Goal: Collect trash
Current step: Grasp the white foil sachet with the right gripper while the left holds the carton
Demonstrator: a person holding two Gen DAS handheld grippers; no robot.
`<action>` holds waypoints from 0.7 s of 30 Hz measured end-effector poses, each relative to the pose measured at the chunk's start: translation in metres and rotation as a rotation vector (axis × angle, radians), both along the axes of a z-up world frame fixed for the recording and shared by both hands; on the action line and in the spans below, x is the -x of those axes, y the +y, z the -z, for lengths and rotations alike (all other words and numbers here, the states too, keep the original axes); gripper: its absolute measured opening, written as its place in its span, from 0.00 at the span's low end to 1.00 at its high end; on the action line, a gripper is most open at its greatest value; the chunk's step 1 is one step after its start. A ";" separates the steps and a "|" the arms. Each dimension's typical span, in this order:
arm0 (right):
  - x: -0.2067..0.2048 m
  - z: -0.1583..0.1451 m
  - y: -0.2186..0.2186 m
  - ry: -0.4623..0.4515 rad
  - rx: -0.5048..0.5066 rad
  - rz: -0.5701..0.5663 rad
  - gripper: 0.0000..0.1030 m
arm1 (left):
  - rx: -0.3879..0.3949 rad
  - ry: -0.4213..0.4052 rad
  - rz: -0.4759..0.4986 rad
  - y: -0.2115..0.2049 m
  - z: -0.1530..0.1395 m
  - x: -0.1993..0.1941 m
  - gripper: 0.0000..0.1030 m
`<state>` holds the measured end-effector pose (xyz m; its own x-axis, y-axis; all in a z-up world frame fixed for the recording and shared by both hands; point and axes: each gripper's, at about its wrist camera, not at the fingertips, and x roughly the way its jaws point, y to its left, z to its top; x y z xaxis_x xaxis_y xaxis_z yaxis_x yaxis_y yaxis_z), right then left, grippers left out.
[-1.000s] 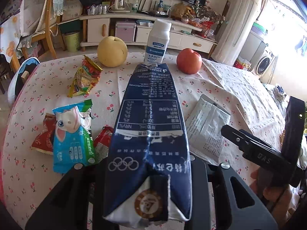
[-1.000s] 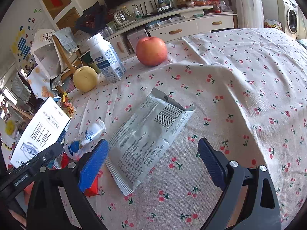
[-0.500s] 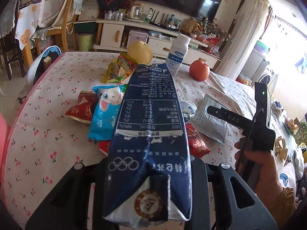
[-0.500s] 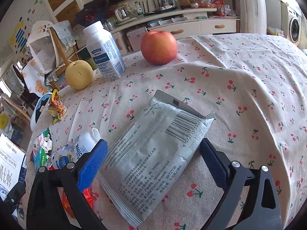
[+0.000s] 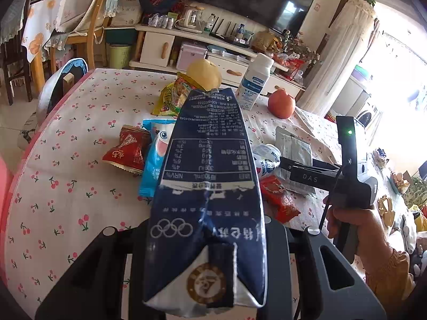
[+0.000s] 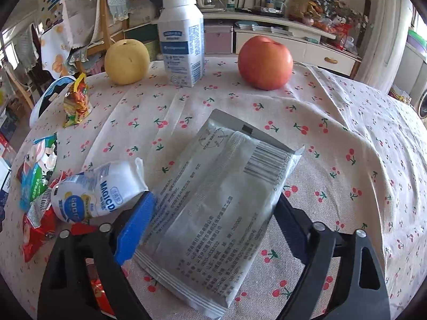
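Note:
My left gripper [image 5: 206, 242] is shut on a dark blue milk carton [image 5: 208, 176] and holds it above the table. My right gripper [image 6: 210, 218] is open, its jaws on either side of a flat grey foil packet [image 6: 213, 208] that lies on the cherry-print tablecloth [image 6: 347, 133]. A crushed white pouch [image 6: 98, 194] lies just left of the blue finger pad [image 6: 134, 229]. Red wrappers [image 5: 125, 152], a blue rabbit wrapper [image 5: 154, 160] and a yellow snack bag [image 5: 173, 98] lie on the table. The right gripper also shows in the left wrist view [image 5: 293, 166].
A yellow pear [image 6: 126, 61], a white bottle [image 6: 182, 40] and a red apple [image 6: 264, 62] stand at the far side of the table. A wooden chair [image 5: 88, 26] and a TV cabinet [image 5: 202, 50] stand beyond it.
My left gripper has pulled back and risen with the carton. My right gripper has moved forward and down, so that the grey packet now lies between its open jaws.

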<state>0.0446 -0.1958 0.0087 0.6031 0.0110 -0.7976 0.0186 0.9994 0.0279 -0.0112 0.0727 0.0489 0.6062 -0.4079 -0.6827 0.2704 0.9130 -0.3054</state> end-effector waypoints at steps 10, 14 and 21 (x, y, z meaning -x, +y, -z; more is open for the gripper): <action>0.007 -0.010 -0.001 -0.081 -0.015 0.019 0.27 | 0.025 0.032 0.018 0.008 0.009 -0.006 0.32; 0.008 -0.011 -0.002 -0.091 -0.018 0.018 0.24 | 0.022 0.038 0.022 0.007 0.012 -0.006 0.32; 0.022 -0.024 0.003 -0.149 0.004 0.007 0.15 | 0.008 0.017 0.022 0.005 0.010 -0.003 0.32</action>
<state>0.0223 -0.1930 0.0323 0.7149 0.0035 -0.6992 0.0212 0.9994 0.0267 -0.0080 0.0779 0.0391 0.5853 -0.4262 -0.6898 0.2849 0.9046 -0.3172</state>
